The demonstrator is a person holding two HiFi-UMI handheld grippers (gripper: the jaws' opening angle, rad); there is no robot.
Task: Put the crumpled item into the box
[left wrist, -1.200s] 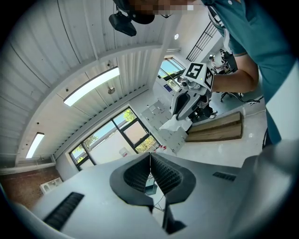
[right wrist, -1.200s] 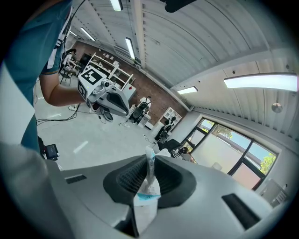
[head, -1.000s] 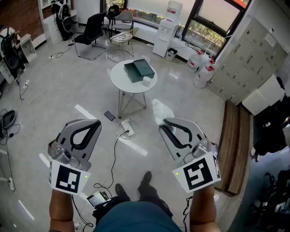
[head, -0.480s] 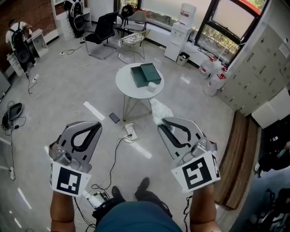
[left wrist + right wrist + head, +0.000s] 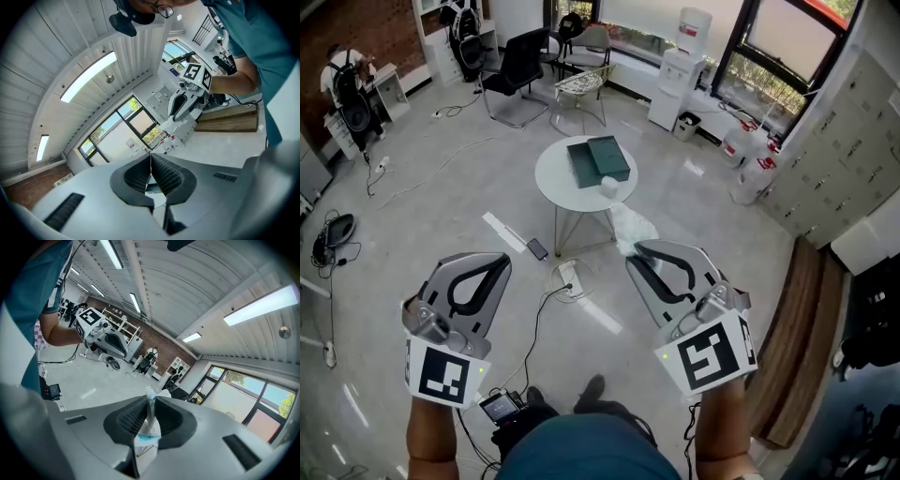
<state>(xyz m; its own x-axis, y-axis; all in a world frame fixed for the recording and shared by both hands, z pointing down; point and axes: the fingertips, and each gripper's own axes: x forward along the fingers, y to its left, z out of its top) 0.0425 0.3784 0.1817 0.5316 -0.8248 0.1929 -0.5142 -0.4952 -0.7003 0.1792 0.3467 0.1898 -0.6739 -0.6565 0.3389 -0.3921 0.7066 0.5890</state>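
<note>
A dark green box lies open in two halves on a round white table a few steps ahead. My right gripper is shut on a crumpled white item, which sticks out past its tips. In the right gripper view the crumpled item is pinched between the ribbed pads of the right gripper. My left gripper is held at the same height, apart from it; in the left gripper view the left gripper has its jaws touching with nothing between them.
A small white object sits on the table by the box. On the floor lie a phone, a power strip and cables. Chairs, a water dispenser, water jugs and a wooden bench ring the room.
The table and floor have slid slightly down and right in the head view as the viewpoint moved. Both grippers keep the same pose and grip.
</note>
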